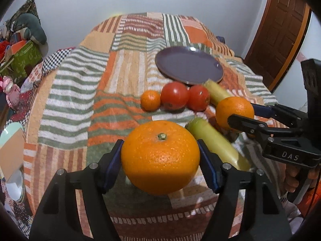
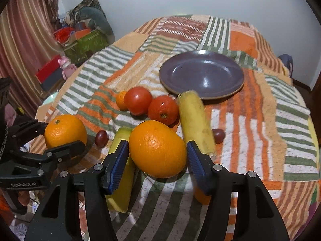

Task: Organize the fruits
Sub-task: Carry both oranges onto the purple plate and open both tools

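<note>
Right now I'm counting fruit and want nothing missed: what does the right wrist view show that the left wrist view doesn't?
Only the right wrist view: two dark grapes and a striped curtain. Only the left wrist view: a wooden door. Both: purple plate, two tomatoes, small mandarin, two big oranges, two yellow-green pieces, patchwork cloth.

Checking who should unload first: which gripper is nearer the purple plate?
Right. The right gripper is the closer one to the plate's near rim; the left gripper is farther back, behind the tomatoes.
</note>
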